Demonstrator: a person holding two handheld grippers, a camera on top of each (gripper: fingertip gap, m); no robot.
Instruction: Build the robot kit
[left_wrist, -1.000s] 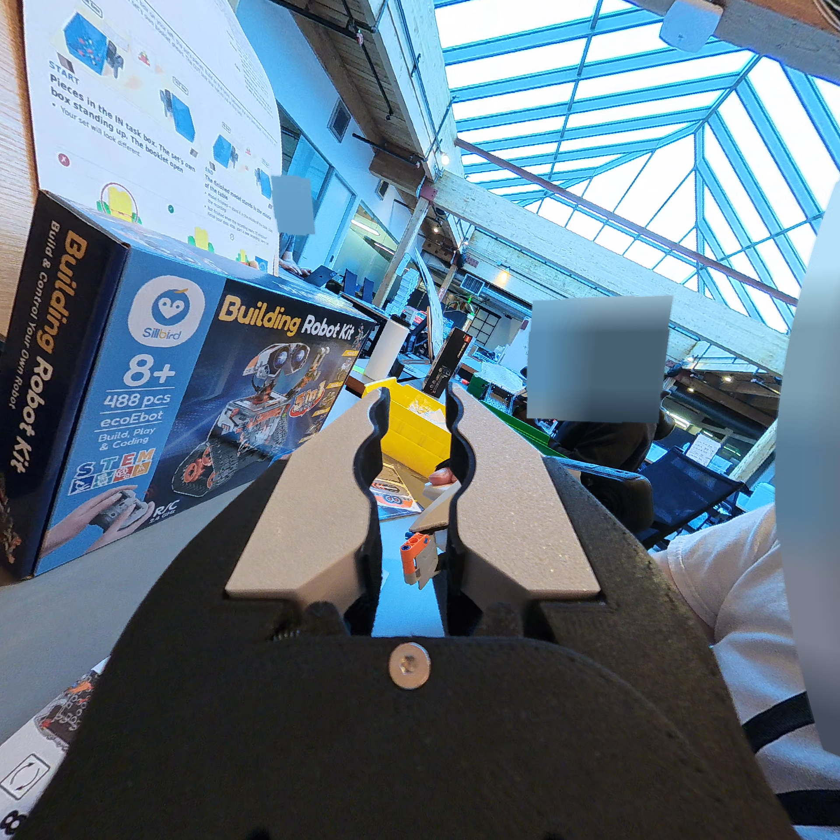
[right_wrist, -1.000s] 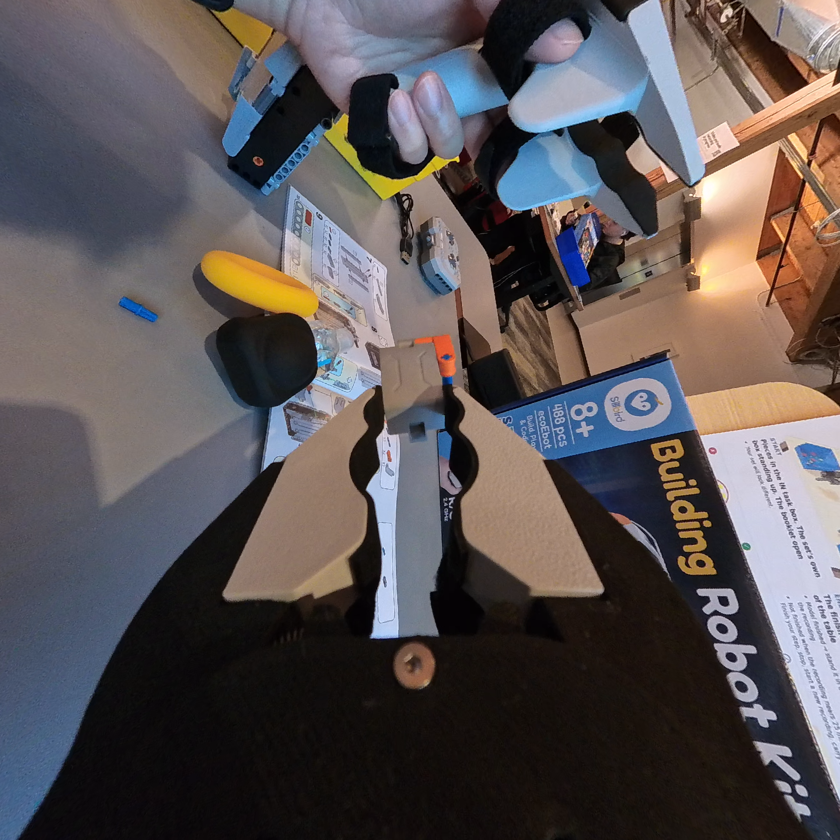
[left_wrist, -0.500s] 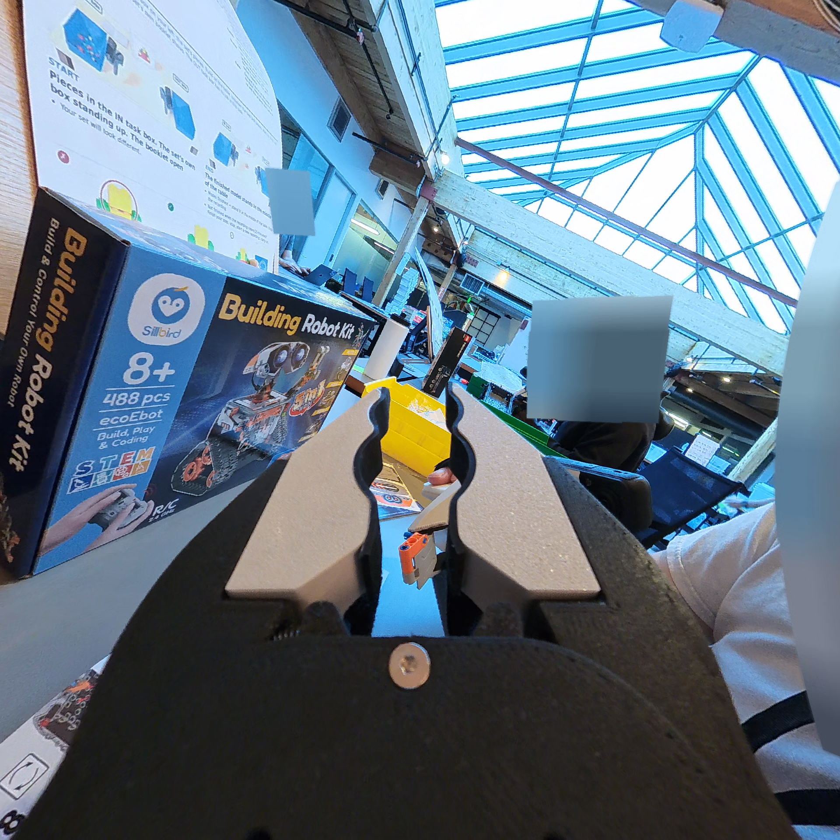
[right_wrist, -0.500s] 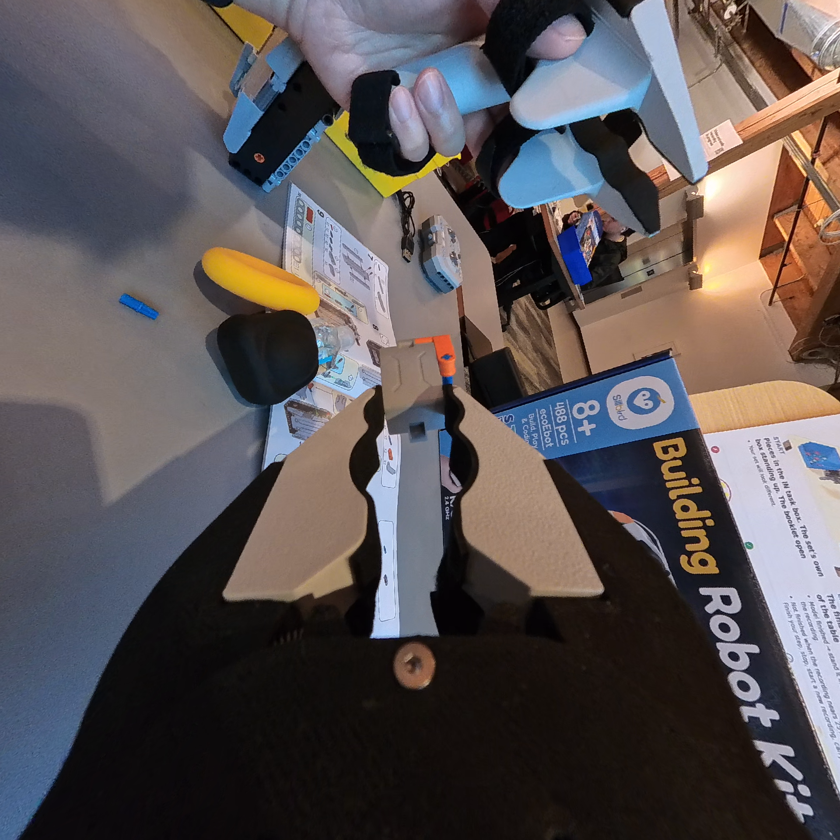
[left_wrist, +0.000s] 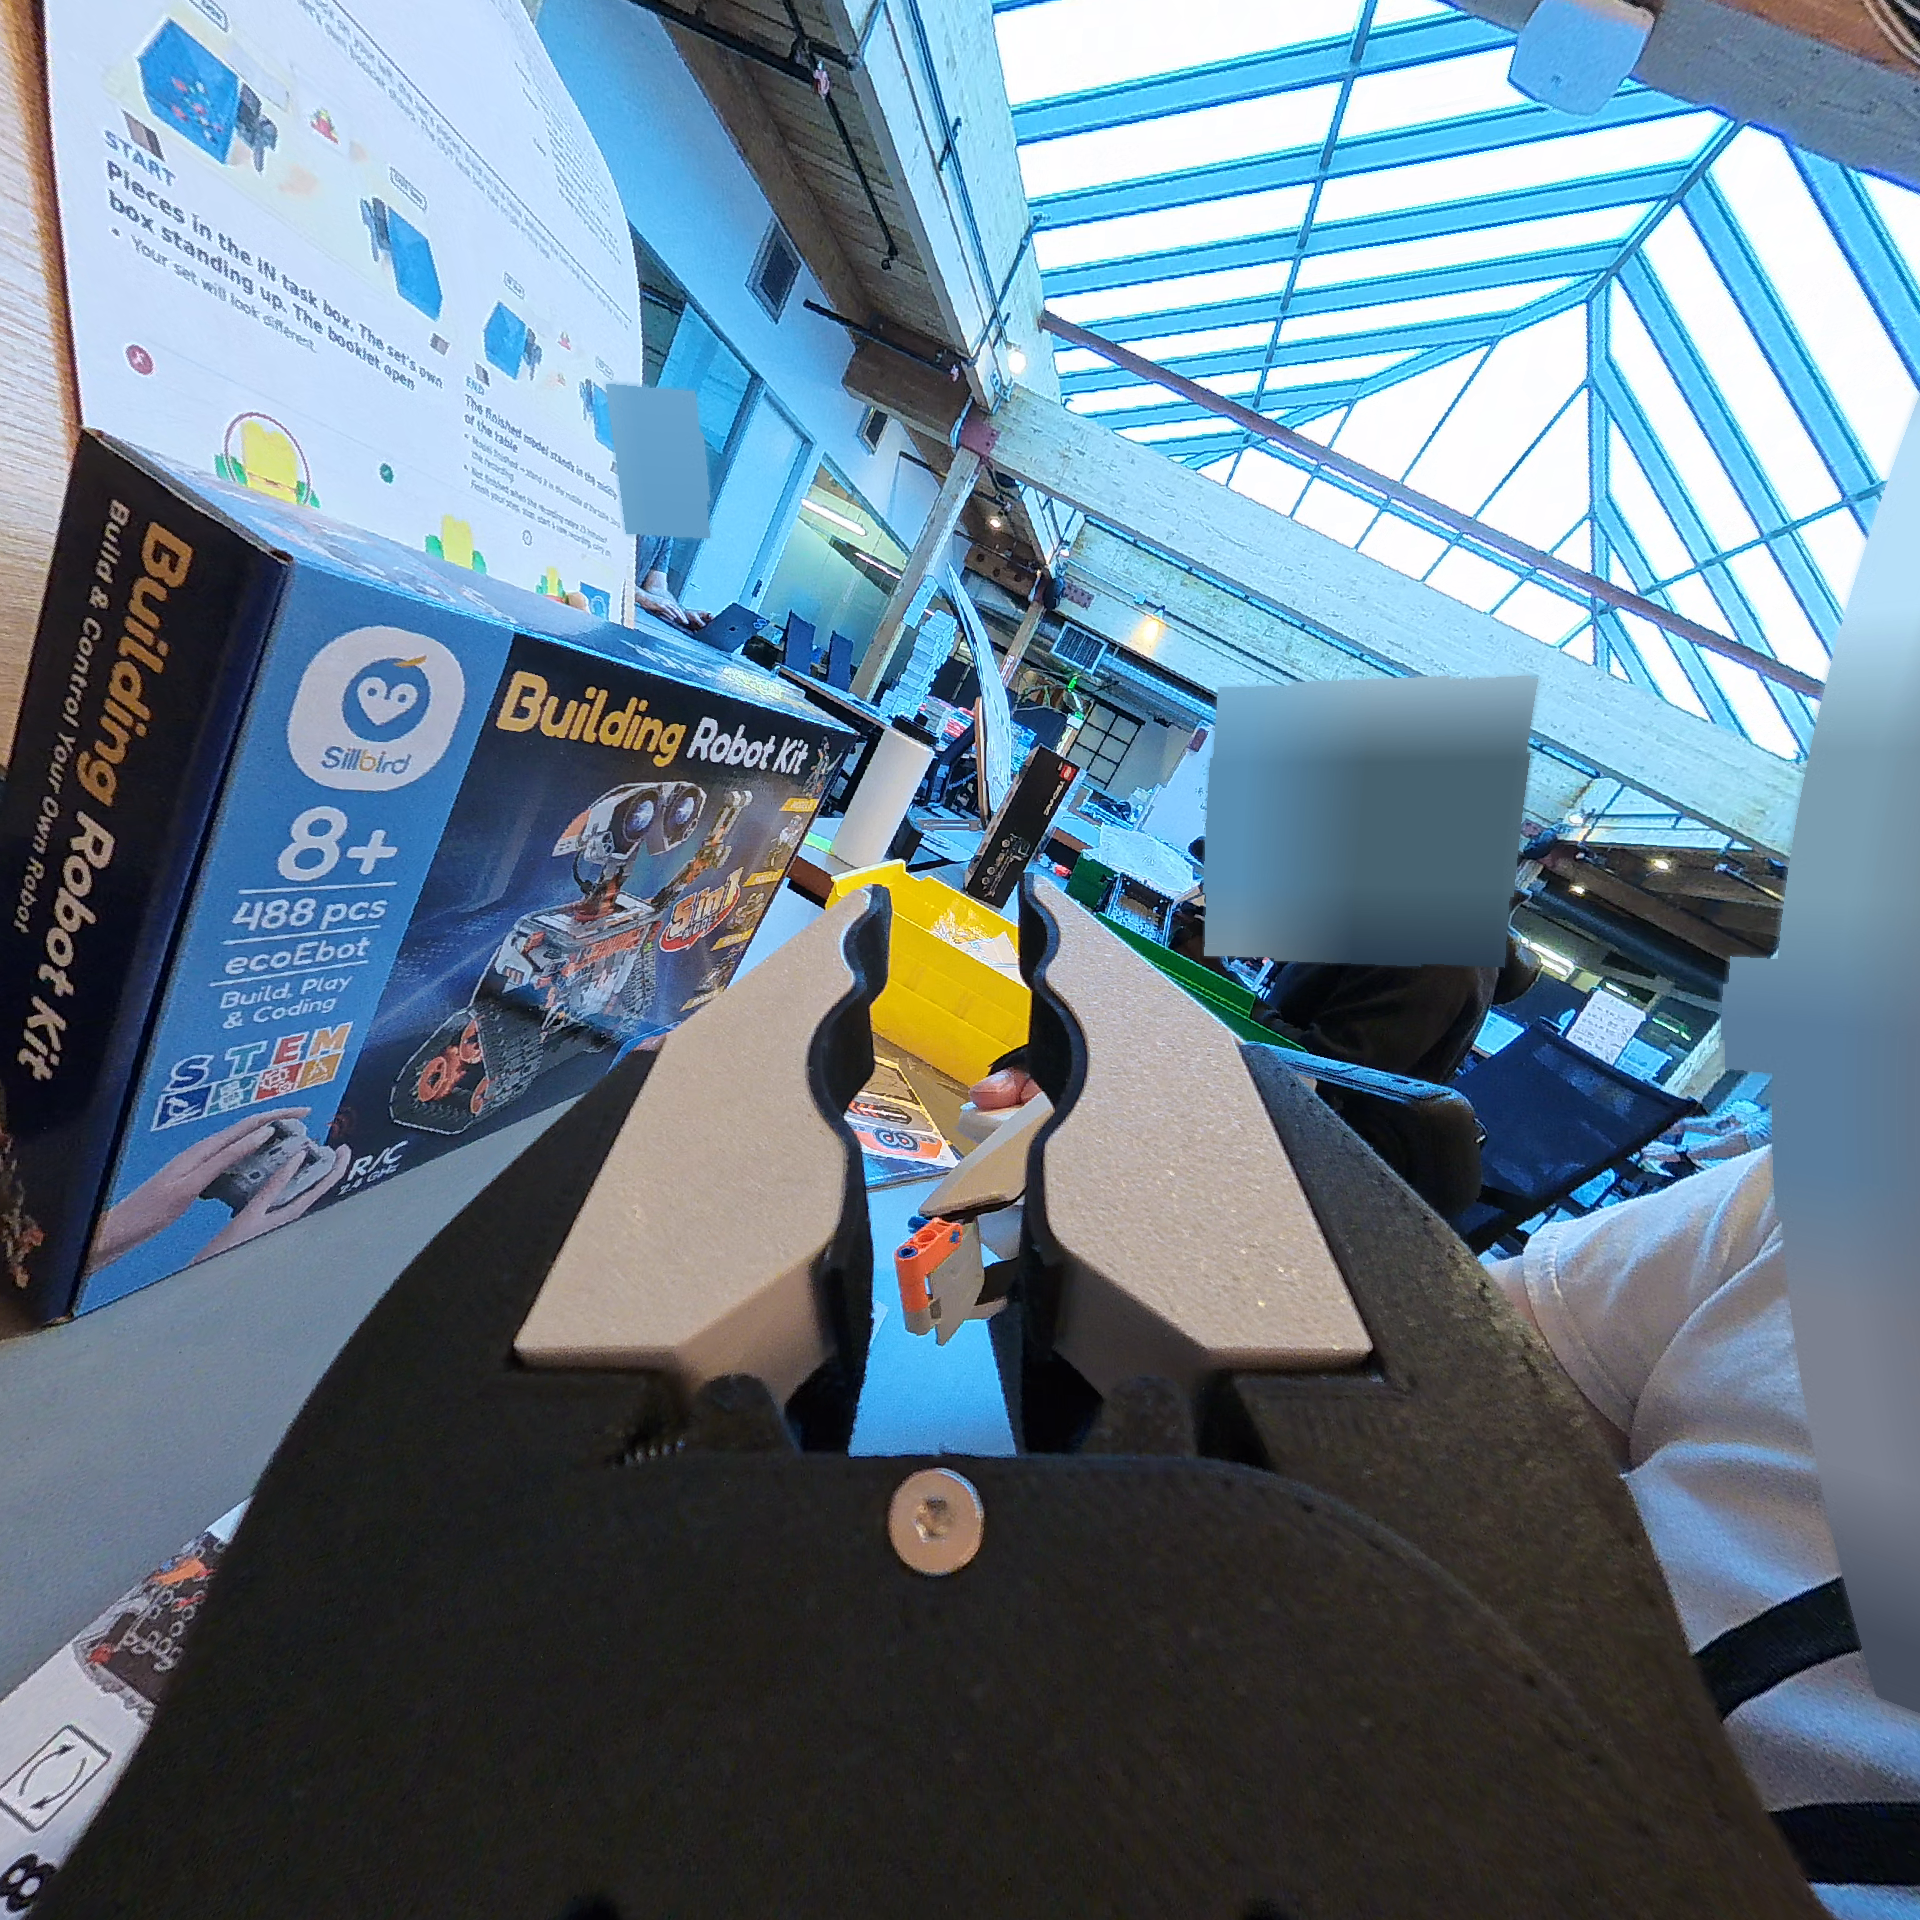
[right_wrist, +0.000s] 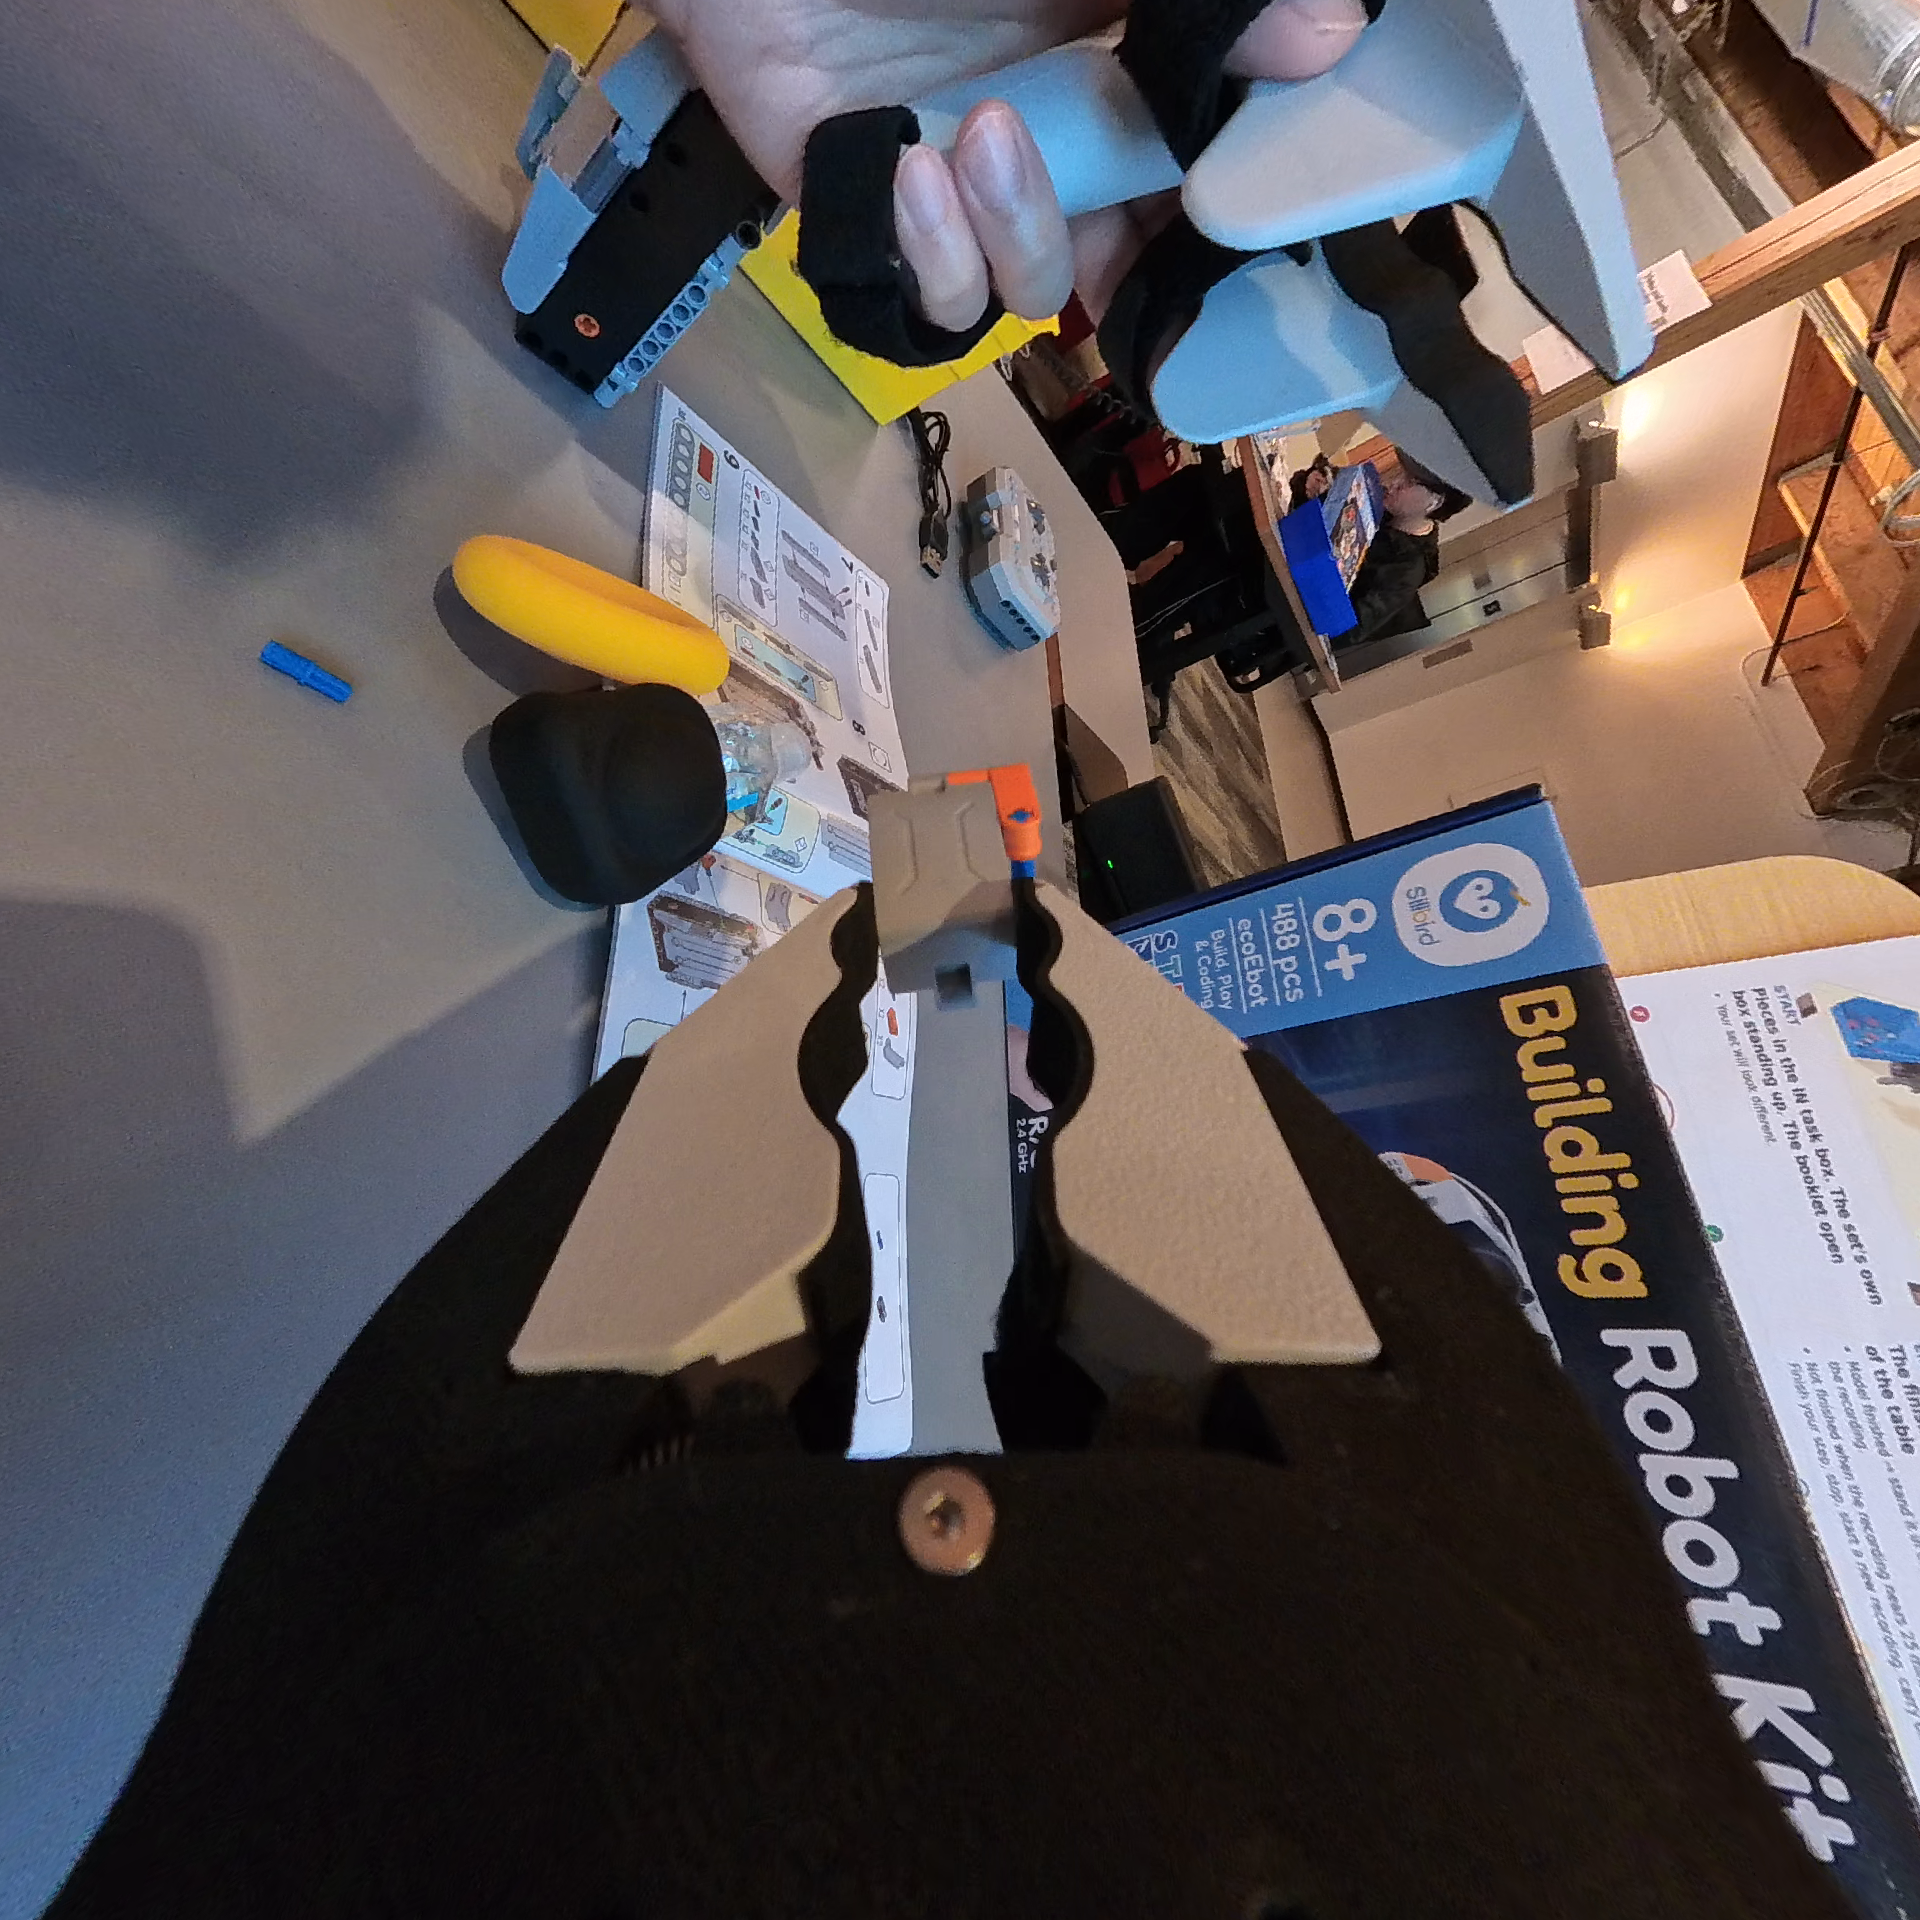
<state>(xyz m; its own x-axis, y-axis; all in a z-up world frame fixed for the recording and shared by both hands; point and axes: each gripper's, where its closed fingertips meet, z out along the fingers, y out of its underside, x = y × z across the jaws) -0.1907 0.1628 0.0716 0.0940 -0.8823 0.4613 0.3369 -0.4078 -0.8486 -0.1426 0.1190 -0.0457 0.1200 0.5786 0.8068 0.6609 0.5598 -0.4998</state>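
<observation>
My right gripper (right_wrist: 945, 899) is shut on a grey building piece (right_wrist: 935, 883). The piece carries an orange connector (right_wrist: 1003, 795) with a blue pin and is held above an open instruction booklet (right_wrist: 769, 582) on the grey table. My left gripper (left_wrist: 948, 904) is a little open and empty, raised and tilted up over the table. Through its gap I see the grey piece (left_wrist: 951, 1283) and a right gripper fingertip (left_wrist: 982, 1158). In the right wrist view a hand (right_wrist: 935, 156) grips the left gripper's pale handle.
A blue robot-kit box (left_wrist: 364, 883) stands to the left; it also shows in the right wrist view (right_wrist: 1455, 1039). On the table are a yellow ring (right_wrist: 582, 613), a black rounded object (right_wrist: 608, 790), a small blue pin (right_wrist: 304, 670), a grey controller (right_wrist: 1013, 556), a black-and-grey block assembly (right_wrist: 623, 260) and a yellow bin (left_wrist: 945, 977).
Almost nothing: both grippers hold their poses, the right still shut on the grey piece, with only a slight drift of the right wrist view.
</observation>
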